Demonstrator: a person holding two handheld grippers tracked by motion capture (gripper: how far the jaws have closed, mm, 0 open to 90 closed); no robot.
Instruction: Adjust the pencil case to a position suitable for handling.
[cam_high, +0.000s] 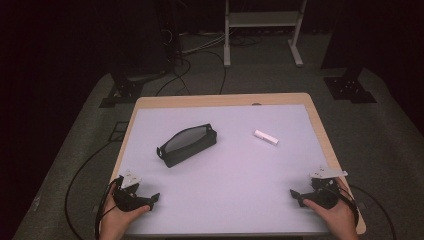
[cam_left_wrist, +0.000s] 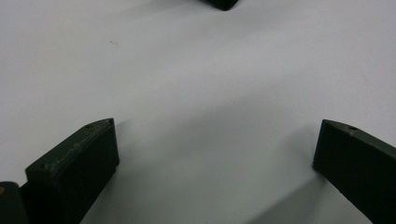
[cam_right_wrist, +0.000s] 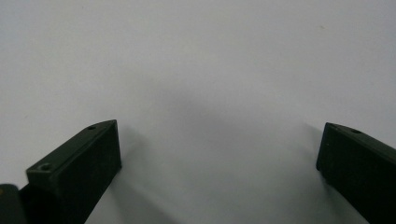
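A black zip pouch (cam_high: 188, 144) with a grey mesh face lies left of the mat's middle. A small white stick-shaped object (cam_high: 265, 137) lies to its right. My left gripper (cam_high: 138, 192) rests at the mat's near left corner, open, with nothing between its jaws. In the left gripper view its jaws stand wide apart around bare mat (cam_left_wrist: 217, 126), and a corner of the pouch (cam_left_wrist: 219, 3) shows at the top edge. My right gripper (cam_high: 308, 190) rests at the near right corner, also open and empty; in the right gripper view its jaws spread wide over the mat (cam_right_wrist: 219, 126).
A pale lilac mat (cam_high: 225, 175) covers the wooden table (cam_high: 220, 99). Cables run across the grey floor at left and behind. A white frame (cam_high: 262, 30) and dark stands are beyond the table's far edge.
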